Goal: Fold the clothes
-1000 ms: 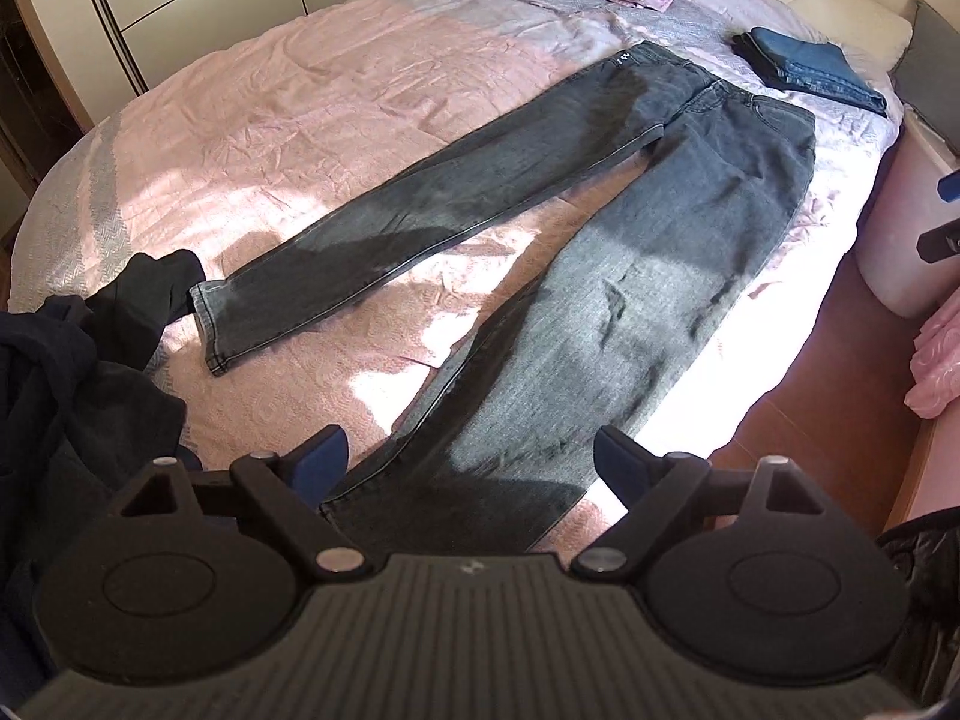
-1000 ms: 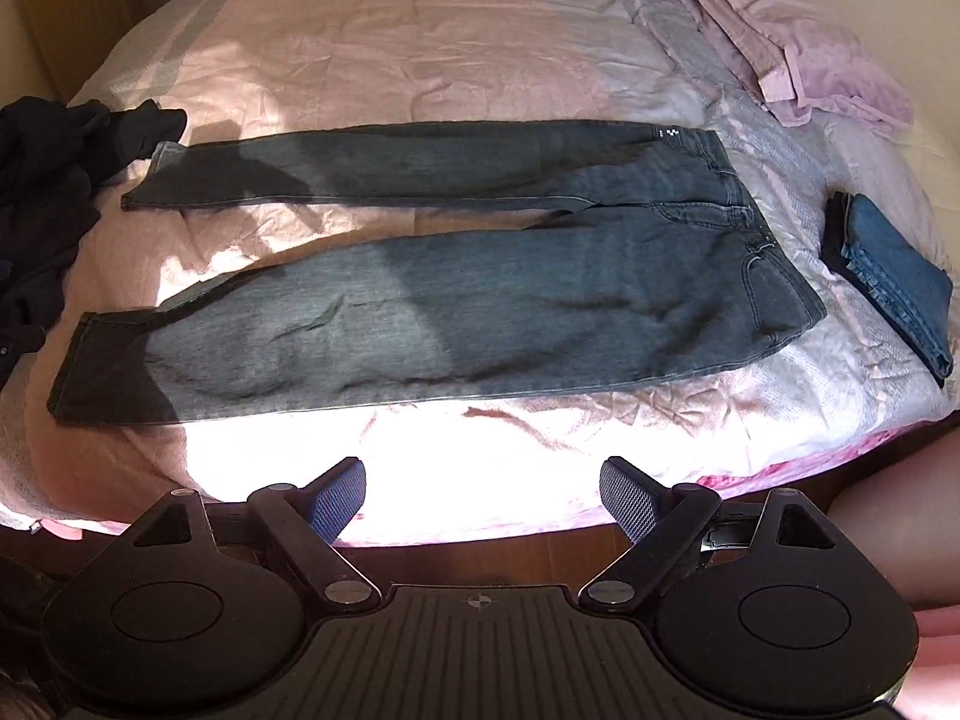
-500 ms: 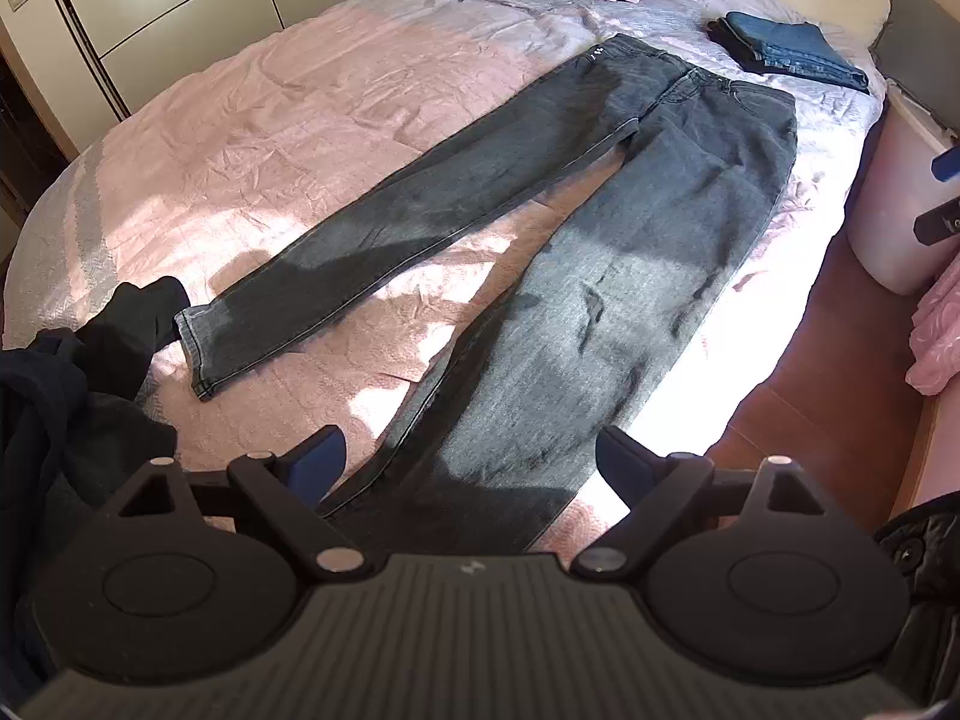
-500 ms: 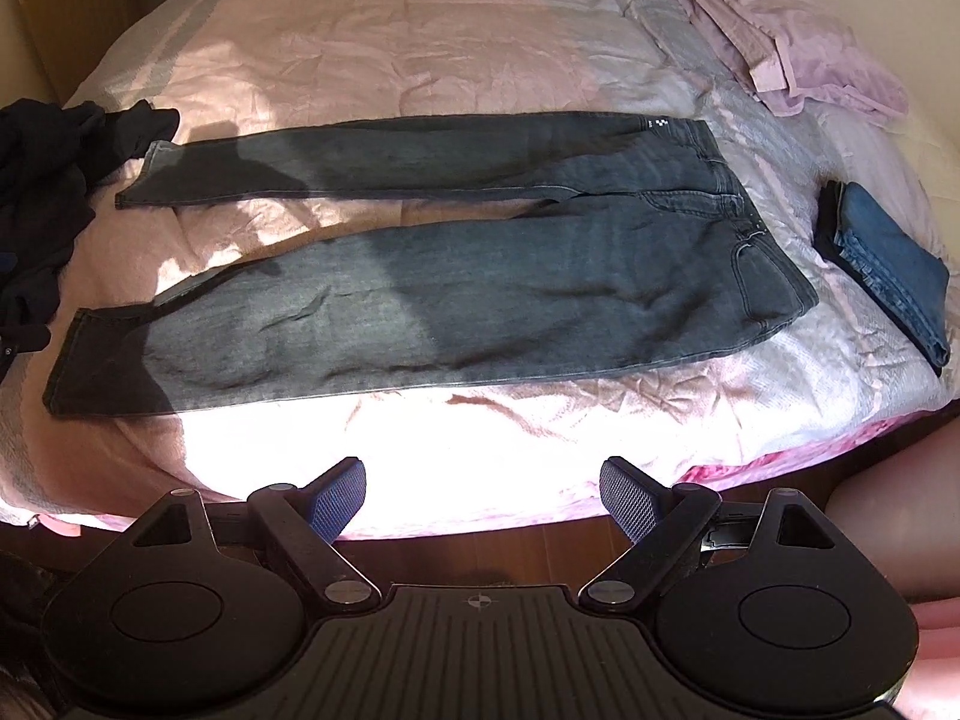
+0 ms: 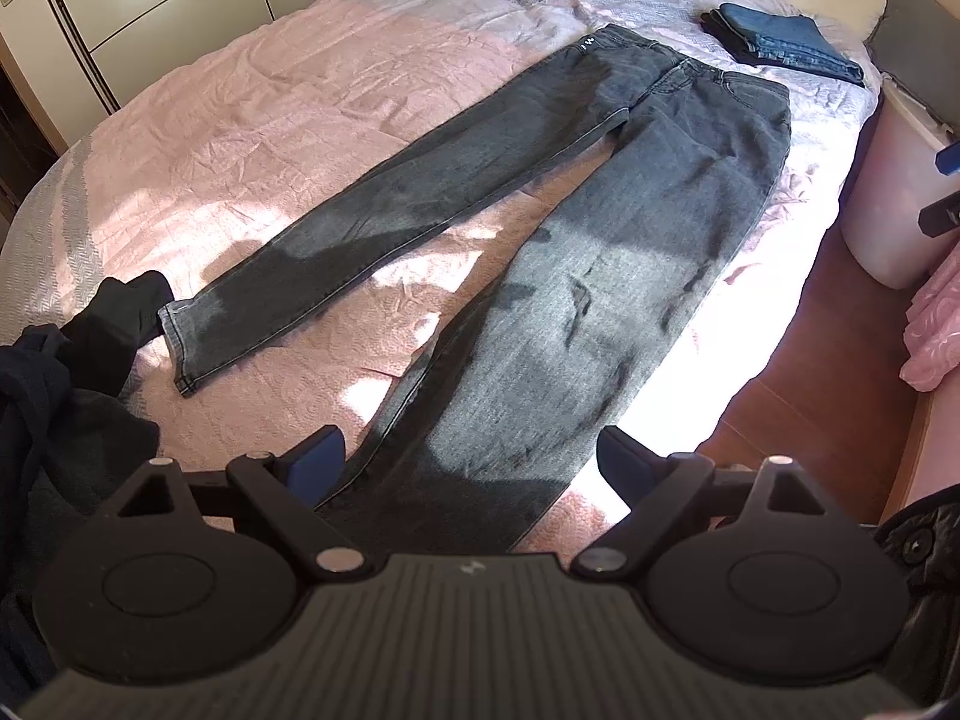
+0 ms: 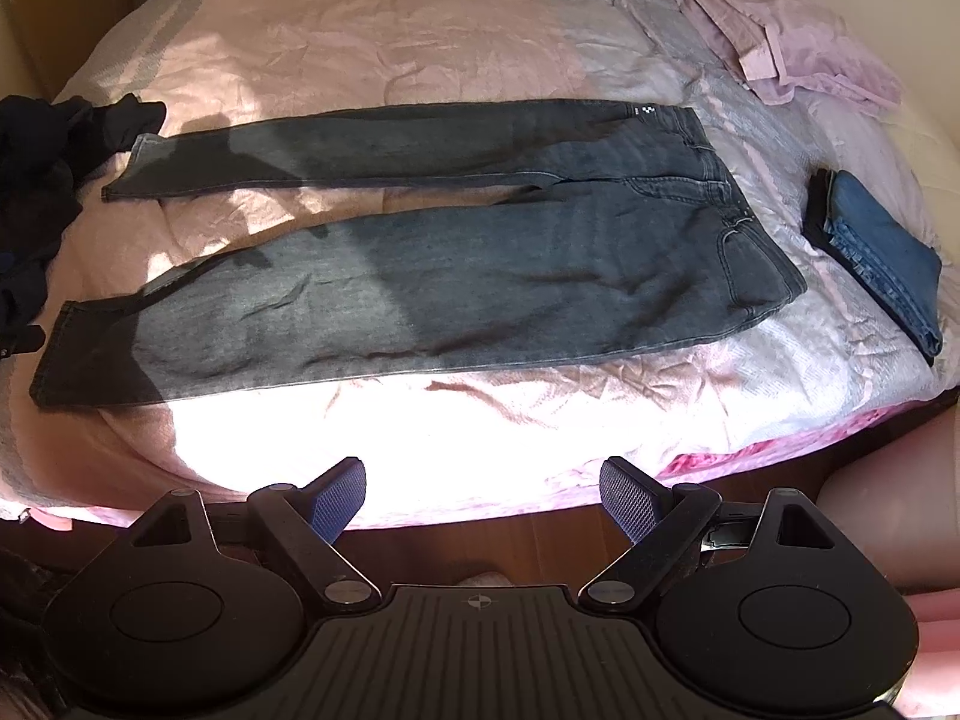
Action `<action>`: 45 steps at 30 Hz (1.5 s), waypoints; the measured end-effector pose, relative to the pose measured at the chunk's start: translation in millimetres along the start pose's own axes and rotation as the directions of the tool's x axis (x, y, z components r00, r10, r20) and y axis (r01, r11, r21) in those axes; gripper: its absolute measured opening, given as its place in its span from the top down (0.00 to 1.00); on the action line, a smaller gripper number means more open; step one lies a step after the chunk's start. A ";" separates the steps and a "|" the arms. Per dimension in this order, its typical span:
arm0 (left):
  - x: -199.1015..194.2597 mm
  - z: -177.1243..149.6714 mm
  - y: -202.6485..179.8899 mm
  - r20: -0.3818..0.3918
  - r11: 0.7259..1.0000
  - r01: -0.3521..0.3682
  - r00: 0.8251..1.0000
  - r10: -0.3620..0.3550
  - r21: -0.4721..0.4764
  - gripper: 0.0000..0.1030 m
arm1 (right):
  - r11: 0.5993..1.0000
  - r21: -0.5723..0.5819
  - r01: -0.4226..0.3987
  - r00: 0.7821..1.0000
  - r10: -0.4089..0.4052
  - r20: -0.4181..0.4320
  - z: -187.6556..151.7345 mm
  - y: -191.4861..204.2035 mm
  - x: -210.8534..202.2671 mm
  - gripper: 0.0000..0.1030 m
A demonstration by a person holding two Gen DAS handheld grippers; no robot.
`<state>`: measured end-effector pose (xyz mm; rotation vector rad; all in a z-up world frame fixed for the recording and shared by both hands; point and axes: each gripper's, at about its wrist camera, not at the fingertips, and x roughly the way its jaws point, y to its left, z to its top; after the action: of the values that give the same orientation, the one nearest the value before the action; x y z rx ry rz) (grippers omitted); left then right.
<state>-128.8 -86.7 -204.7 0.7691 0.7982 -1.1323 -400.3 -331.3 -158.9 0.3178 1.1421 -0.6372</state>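
Note:
Dark grey jeans [image 5: 576,300] [image 6: 480,264] lie flat on the pink bedspread [image 5: 270,138] [image 6: 372,42], legs spread apart, waist toward the pillows. My left gripper [image 5: 471,456] hangs open just above the hem end of the near leg, holding nothing. My right gripper [image 6: 483,495] is open too, held off the side of the bed above the floor, well short of the jeans.
Folded blue jeans [image 5: 786,42] [image 6: 882,252] rest near the pillows. A dark heap of clothes [image 5: 54,396] [image 6: 42,156] sits at the foot end. Lilac cloth [image 6: 792,42] lies by the head. A white bin [image 5: 888,192] stands on the wooden floor [image 5: 828,396].
Both grippers have pulled back a little from the bed, so the jeans look smaller and farther. The jeans have not moved, and both grippers stay open.

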 end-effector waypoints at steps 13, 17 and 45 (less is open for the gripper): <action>23.9 18.0 -22.7 -0.032 1.000 -0.022 0.999 0.022 0.001 0.14 | 0.999 0.044 0.017 0.999 -0.016 -0.032 -12.2 -39.9 9.2 0.15; 35.8 34.6 -42.1 -0.072 0.995 -0.080 0.995 0.075 -0.067 0.14 | 1.000 -0.009 -0.025 0.999 0.024 -0.036 4.8 -78.7 31.3 0.15; 175.7 -61.2 -132.1 -0.145 0.754 -0.397 0.830 0.538 0.524 0.41 | 0.686 -0.728 0.014 0.981 0.132 0.144 31.2 -177.2 171.8 0.38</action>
<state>-225.7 -148.8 -401.7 1.4929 0.5069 -0.7536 -440.8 -539.5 -289.1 -0.3917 1.1081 -0.1039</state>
